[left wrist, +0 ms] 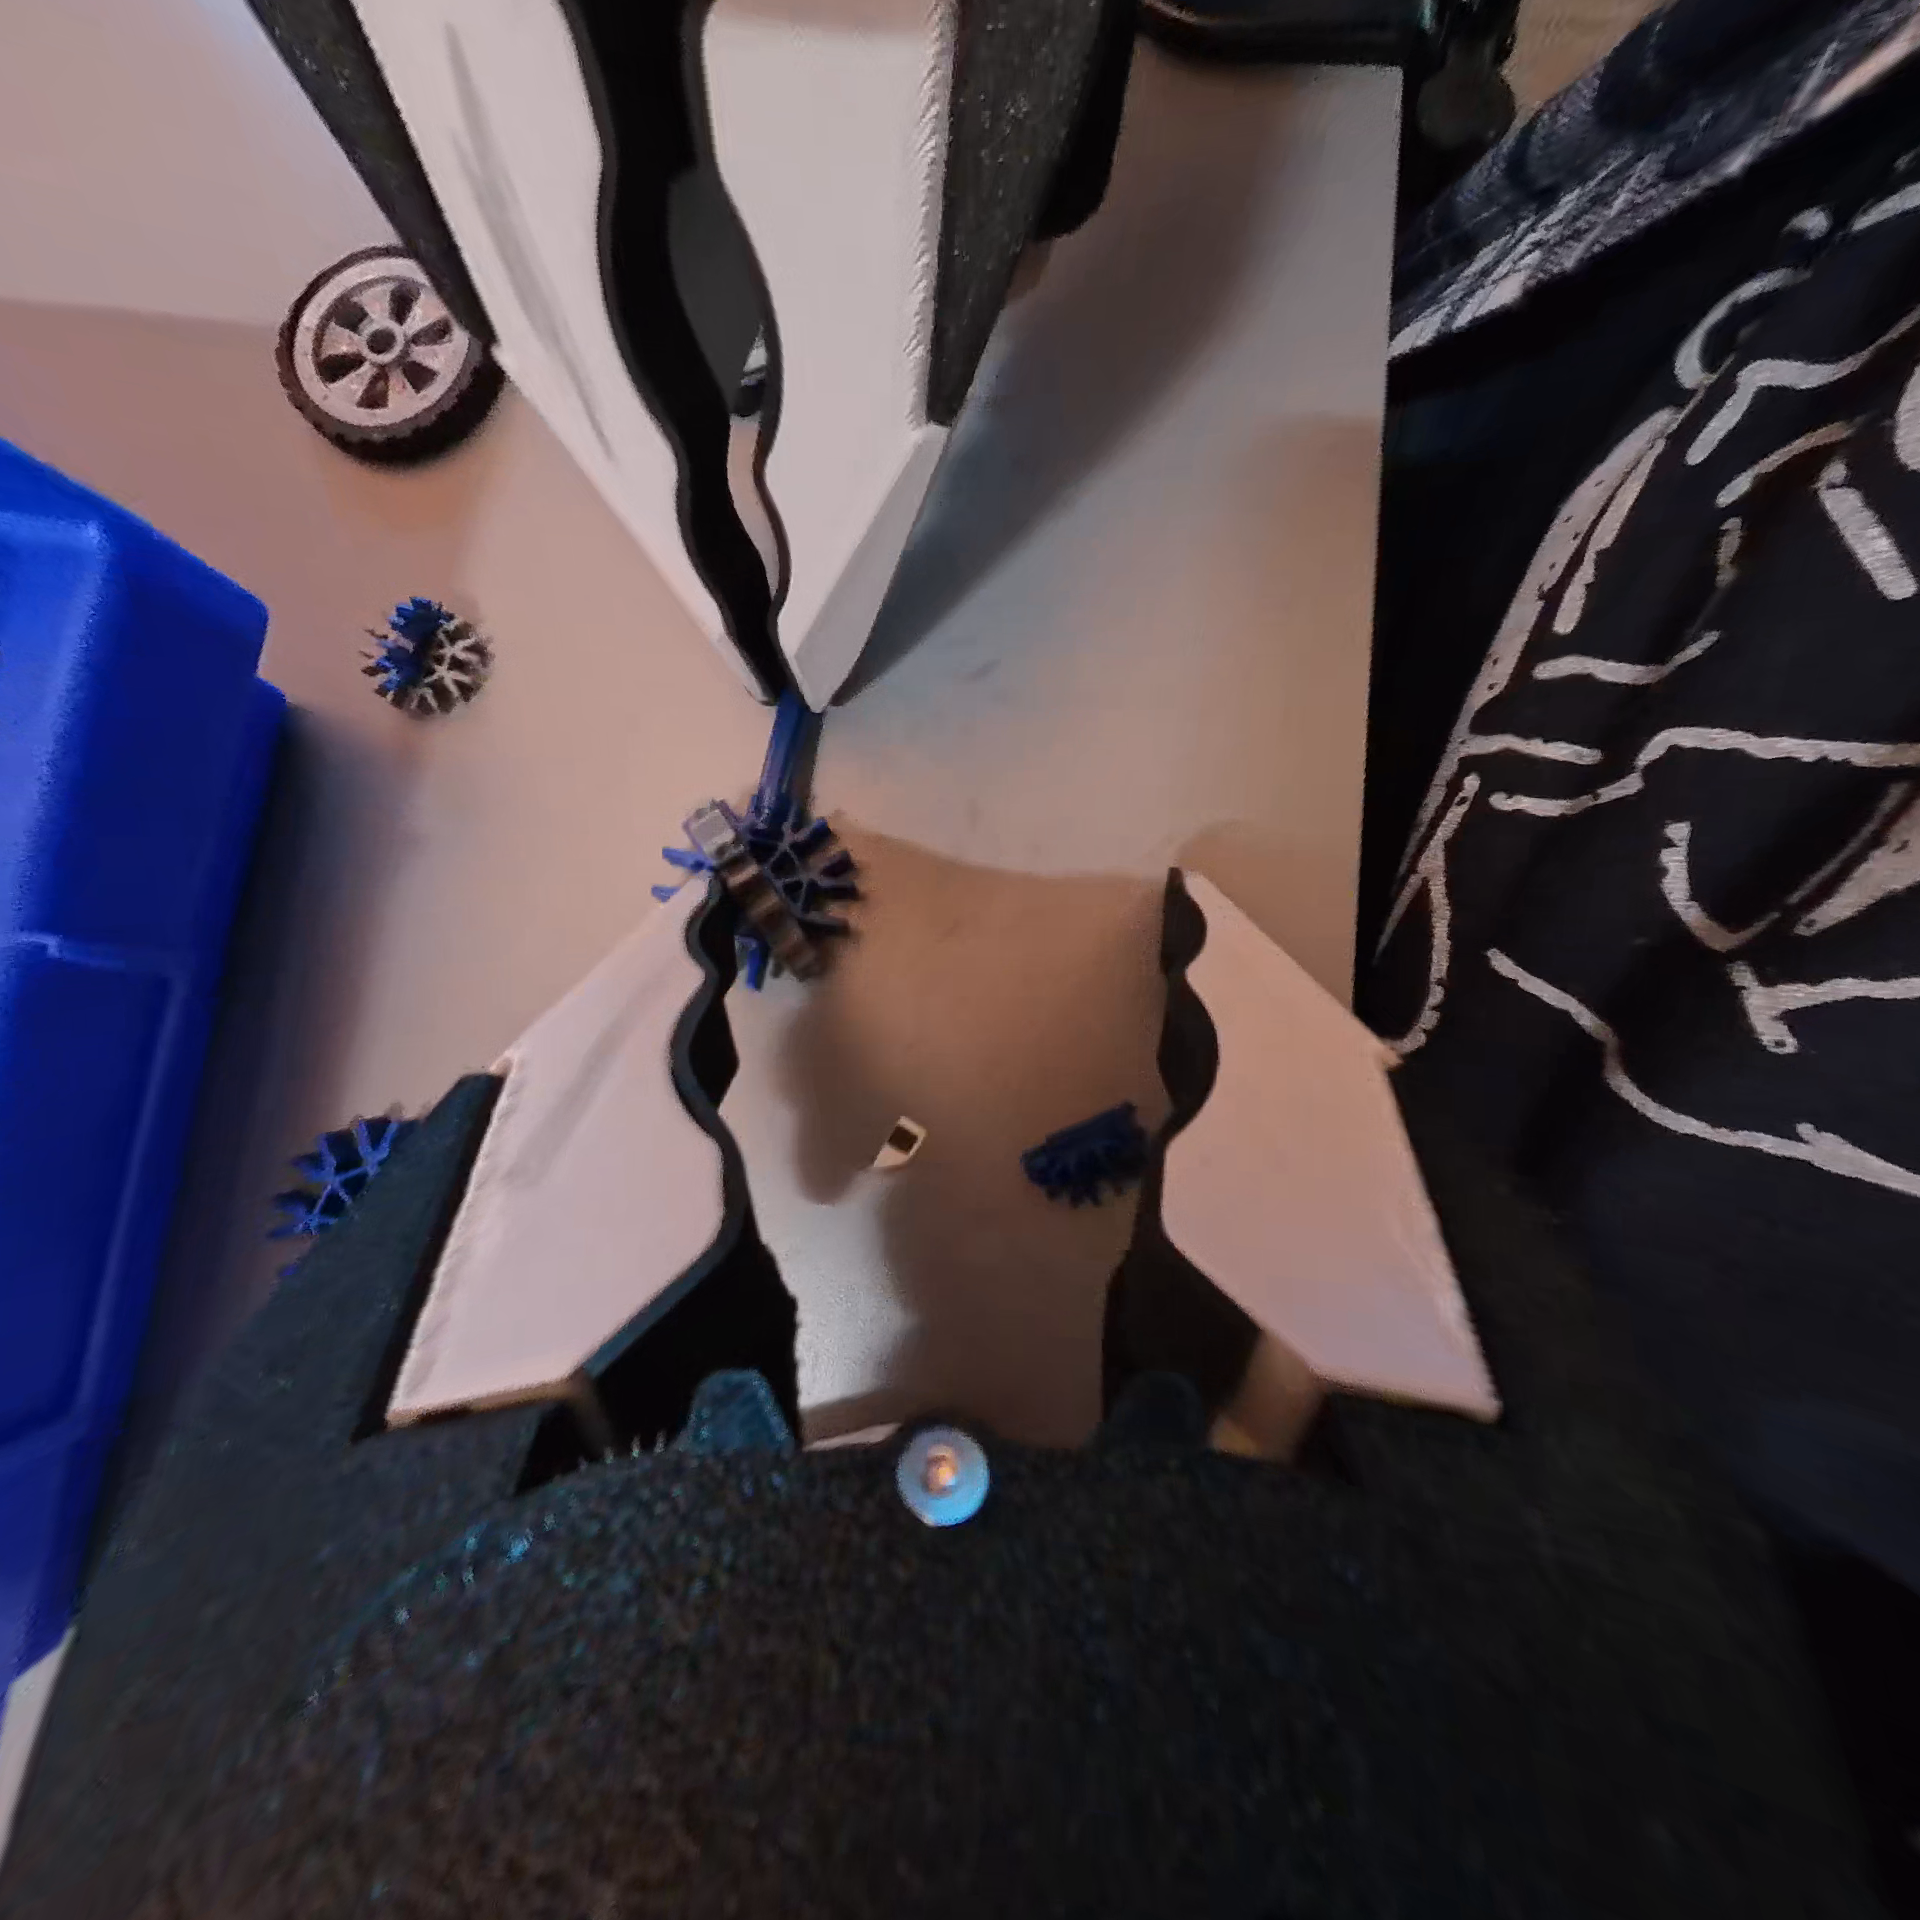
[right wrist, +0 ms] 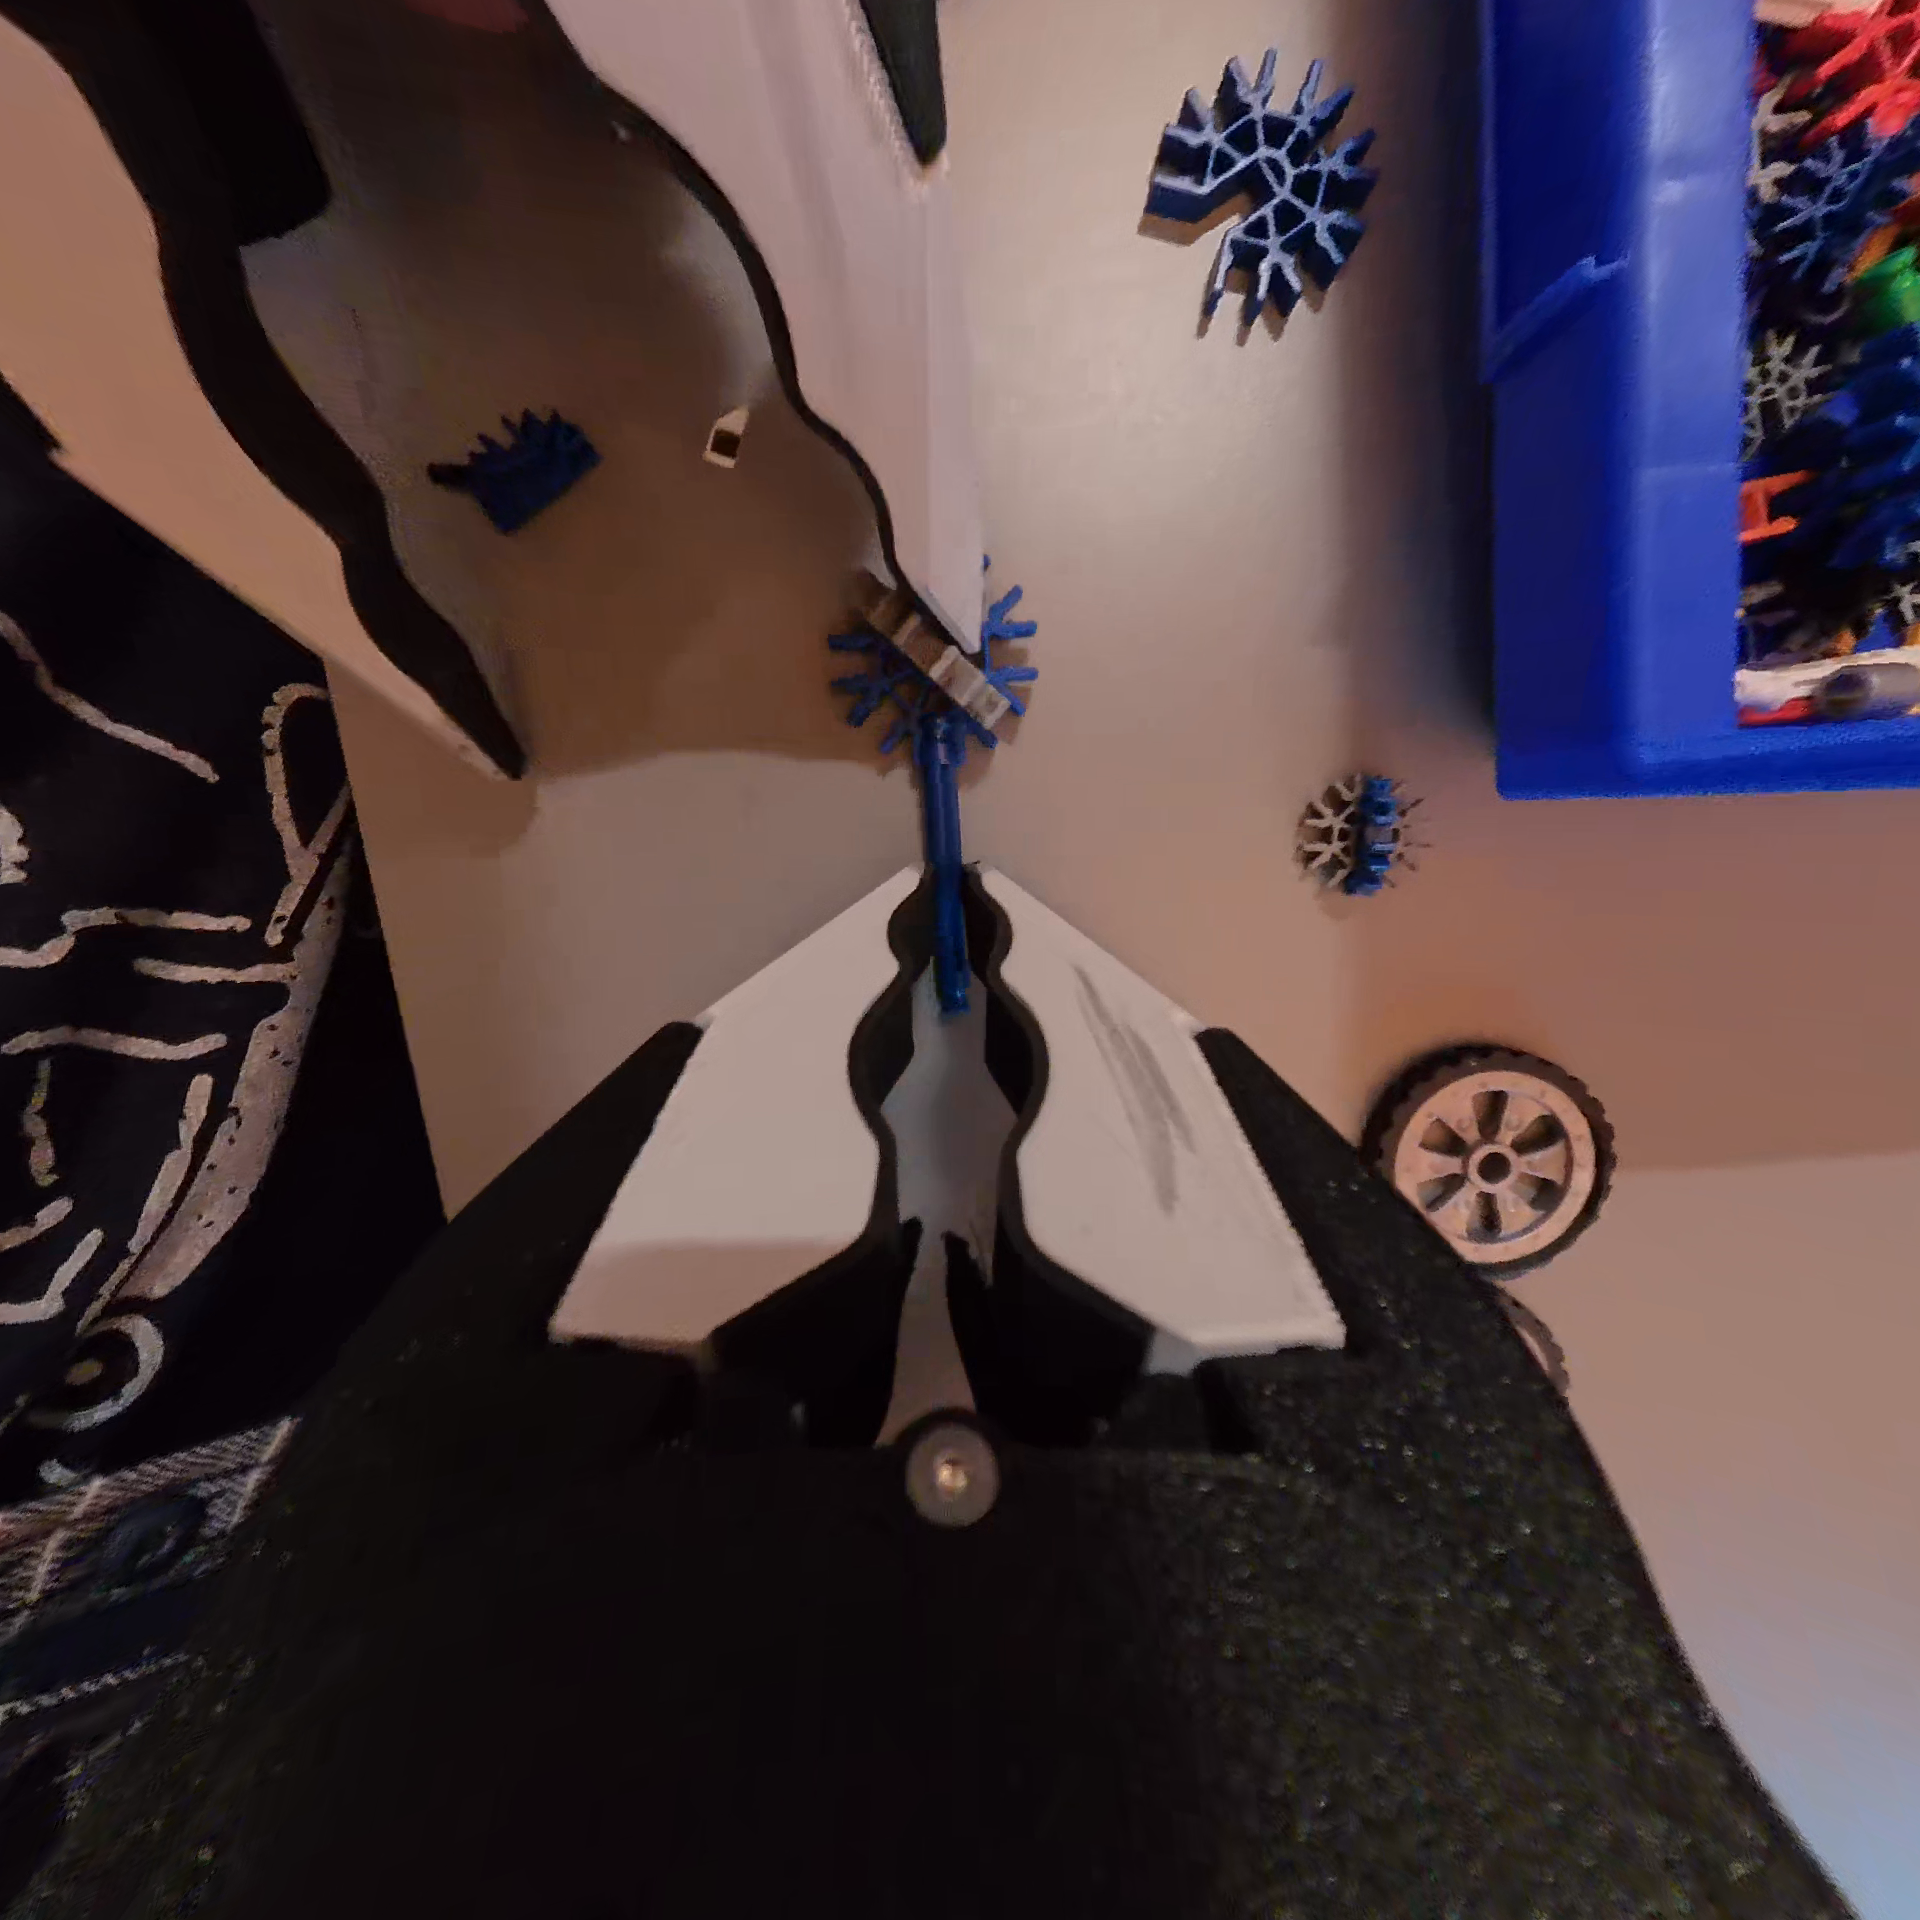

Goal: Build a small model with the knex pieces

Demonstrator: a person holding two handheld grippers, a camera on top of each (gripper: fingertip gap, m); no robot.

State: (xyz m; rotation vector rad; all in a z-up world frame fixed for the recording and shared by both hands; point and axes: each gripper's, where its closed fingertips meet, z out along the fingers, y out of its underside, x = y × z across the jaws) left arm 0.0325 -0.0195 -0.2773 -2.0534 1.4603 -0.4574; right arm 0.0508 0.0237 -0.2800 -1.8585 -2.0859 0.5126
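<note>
Rod: blue rod clenched in right gripper, plugged into snowflake connector.
Left gripper: fingers released, one touching connector, bracing it.

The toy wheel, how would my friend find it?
Start at the big blue bin of plastic pieces. Below its corner, on the pale table, lies the wheel. It is the only round thing with a black tyre and grey spokes; its neighbours are spiky blue snowflake pieces.

L gripper jaws spread wide; R gripper jaws pinched together, tips facing
</note>
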